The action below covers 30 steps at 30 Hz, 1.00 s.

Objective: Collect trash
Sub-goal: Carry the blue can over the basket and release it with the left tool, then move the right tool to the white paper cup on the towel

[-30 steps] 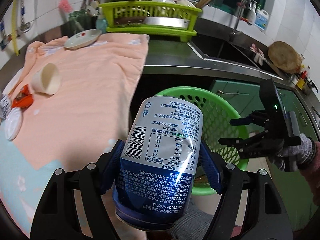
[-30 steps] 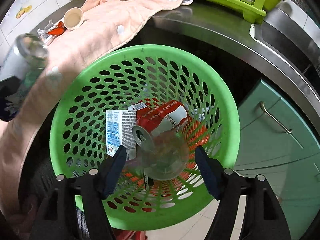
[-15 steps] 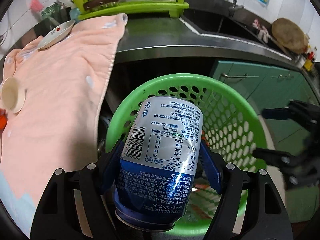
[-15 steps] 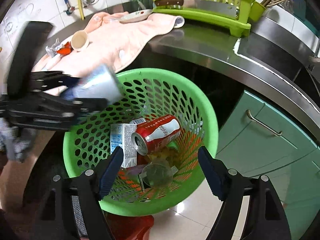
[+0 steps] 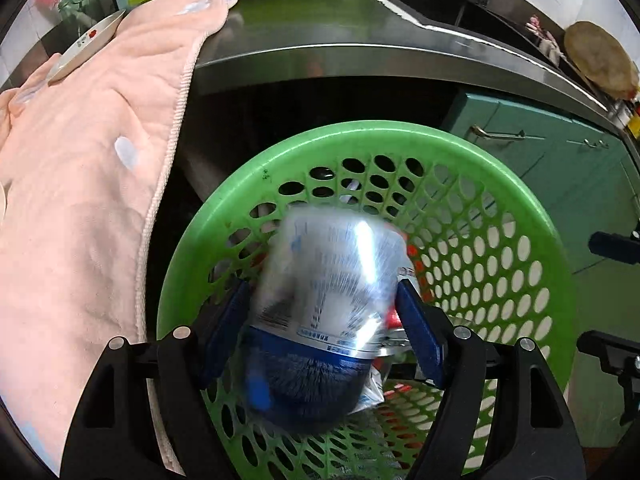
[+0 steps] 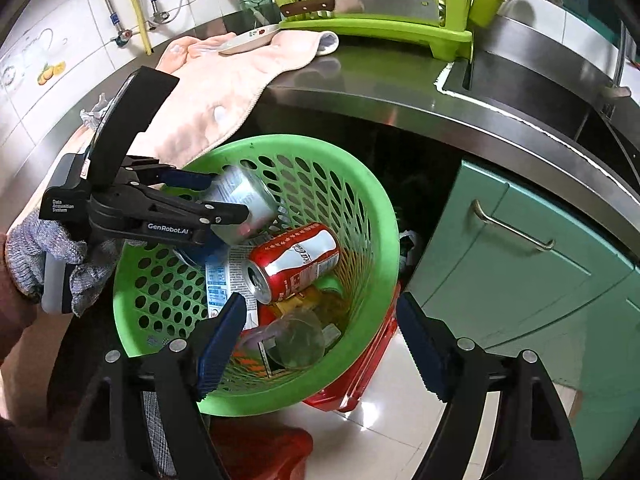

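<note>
the left gripper (image 5: 324, 320) hangs over the round green perforated plastic basket (image 5: 532, 216), its jaws just opened a little wider, and the blue-and-silver drink can (image 5: 328, 292) between them looks blurred, tilted and loose of the blue pads (image 5: 420, 332). the right gripper (image 6: 320, 340) stands spread apart with nothing in it, above the same basket, where a red cola can (image 6: 296, 260) lies on a white carton (image 6: 224, 280).
</note>
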Motion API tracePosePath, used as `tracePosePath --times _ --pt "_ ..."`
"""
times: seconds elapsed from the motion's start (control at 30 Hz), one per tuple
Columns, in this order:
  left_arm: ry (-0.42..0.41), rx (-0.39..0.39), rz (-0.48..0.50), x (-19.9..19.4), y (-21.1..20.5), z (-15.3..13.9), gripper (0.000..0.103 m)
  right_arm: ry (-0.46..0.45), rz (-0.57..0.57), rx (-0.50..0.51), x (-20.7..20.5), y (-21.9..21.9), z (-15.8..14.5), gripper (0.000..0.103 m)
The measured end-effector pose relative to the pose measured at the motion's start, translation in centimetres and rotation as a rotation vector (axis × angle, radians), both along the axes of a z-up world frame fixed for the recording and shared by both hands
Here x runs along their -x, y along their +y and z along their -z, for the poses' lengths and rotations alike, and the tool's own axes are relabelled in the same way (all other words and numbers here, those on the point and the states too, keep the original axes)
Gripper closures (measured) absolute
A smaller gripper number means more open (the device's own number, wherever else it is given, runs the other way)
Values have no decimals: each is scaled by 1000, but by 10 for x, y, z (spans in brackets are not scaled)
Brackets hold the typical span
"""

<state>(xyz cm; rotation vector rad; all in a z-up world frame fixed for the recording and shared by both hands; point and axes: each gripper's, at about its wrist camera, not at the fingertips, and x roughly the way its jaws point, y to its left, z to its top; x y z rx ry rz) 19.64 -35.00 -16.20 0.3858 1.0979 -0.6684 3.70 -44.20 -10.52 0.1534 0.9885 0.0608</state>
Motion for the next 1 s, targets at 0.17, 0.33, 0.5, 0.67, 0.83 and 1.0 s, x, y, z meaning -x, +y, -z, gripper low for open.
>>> tracePosePath --times 0.17,0.33,0.5,0.67,0.83,1.0 --pt "1 16 -4 -1 0 2 25 -2 3 -2 0 0 0 29" --pt "-20 58 -24 5 19 -15 25 -18 -7 6 -1 6 -8 28" --pt "-61 109 -58 15 50 -42 25 -44 -29 17 -7 18 -21 29" --pt "-112 149 -126 21 93 -69 25 -78 -78 22 -24 38 -36 29" --pt "-173 149 -225 23 147 -90 25 -112 -147 1 -52 67 -49 29" --pt "-214 145 -329 20 207 -107 25 -128 -241 -8 -88 106 -57 29"
